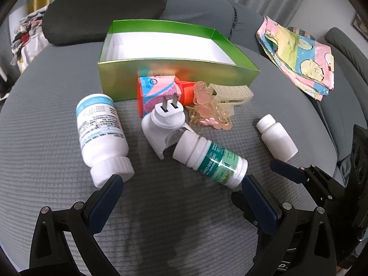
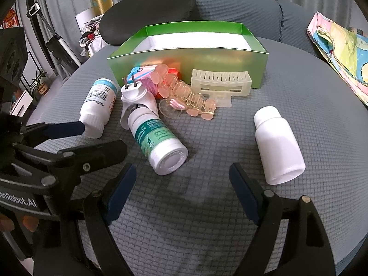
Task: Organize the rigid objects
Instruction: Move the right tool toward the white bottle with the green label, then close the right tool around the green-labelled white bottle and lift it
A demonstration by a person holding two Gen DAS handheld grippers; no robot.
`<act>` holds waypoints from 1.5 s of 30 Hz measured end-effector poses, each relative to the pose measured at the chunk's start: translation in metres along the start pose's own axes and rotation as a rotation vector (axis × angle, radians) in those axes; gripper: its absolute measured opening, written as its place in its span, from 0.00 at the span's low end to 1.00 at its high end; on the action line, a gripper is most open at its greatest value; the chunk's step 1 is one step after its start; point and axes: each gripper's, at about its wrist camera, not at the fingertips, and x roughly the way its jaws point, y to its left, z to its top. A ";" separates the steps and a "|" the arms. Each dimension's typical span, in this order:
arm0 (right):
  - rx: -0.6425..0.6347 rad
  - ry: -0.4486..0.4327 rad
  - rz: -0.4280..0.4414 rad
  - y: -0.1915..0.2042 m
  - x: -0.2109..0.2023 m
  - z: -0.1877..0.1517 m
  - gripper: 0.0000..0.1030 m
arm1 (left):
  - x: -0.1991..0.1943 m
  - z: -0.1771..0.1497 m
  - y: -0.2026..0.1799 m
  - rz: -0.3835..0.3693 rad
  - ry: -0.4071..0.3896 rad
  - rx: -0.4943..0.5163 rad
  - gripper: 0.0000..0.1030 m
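An empty green box [image 1: 174, 76] [image 2: 191, 64] stands on the grey cushion. In front of it lie a blue-label bottle [image 1: 100, 133] [image 2: 99, 105], a green-label bottle [image 1: 211, 158] [image 2: 158, 142], a plain white bottle [image 1: 277, 138] [image 2: 278, 145], a white plug [image 1: 163, 126] [image 2: 136, 99], an orange-pink item [image 1: 158, 92], a pink hair clip [image 1: 207, 110] [image 2: 184, 99] and a pale claw clip [image 1: 232, 94] [image 2: 222, 84]. My left gripper [image 1: 181, 184] is open and empty, just short of the two labelled bottles. My right gripper [image 2: 182, 174] is open and empty, between the green-label and plain bottles.
A black cushion [image 1: 103, 11] [image 2: 149, 11] lies behind the box. A folded patterned cloth [image 1: 299, 55] [image 2: 340, 53] lies at the right on the sofa. The right gripper's finger [image 1: 287, 172] shows at the right of the left wrist view; the left gripper's fingers [image 2: 64, 128] show at the left of the right wrist view.
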 end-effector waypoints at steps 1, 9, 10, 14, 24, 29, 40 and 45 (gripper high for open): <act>0.000 0.001 0.003 -0.001 0.000 0.000 0.80 | 0.001 -0.001 0.000 -0.008 0.003 -0.002 1.00; -0.005 0.011 0.039 -0.001 0.008 -0.004 0.76 | 0.009 0.000 0.000 -0.072 0.017 -0.021 0.96; -0.007 0.011 0.045 0.000 0.009 -0.004 0.76 | 0.010 0.001 -0.001 -0.075 0.018 -0.023 0.96; -0.023 0.003 0.063 0.002 0.016 -0.001 0.74 | 0.016 0.003 -0.002 -0.099 0.021 -0.030 0.96; -0.025 0.003 0.123 0.005 0.031 0.003 0.64 | 0.034 0.012 0.002 -0.183 0.050 -0.083 0.77; -0.031 0.003 0.122 0.006 0.033 0.003 0.56 | 0.038 0.013 0.004 -0.206 0.053 -0.095 0.76; -0.041 -0.011 0.109 0.002 0.030 -0.003 0.45 | 0.040 0.015 0.004 -0.264 0.057 -0.110 0.63; -0.042 -0.020 0.120 0.004 0.024 -0.005 0.42 | 0.032 0.013 -0.002 -0.264 0.043 -0.083 0.58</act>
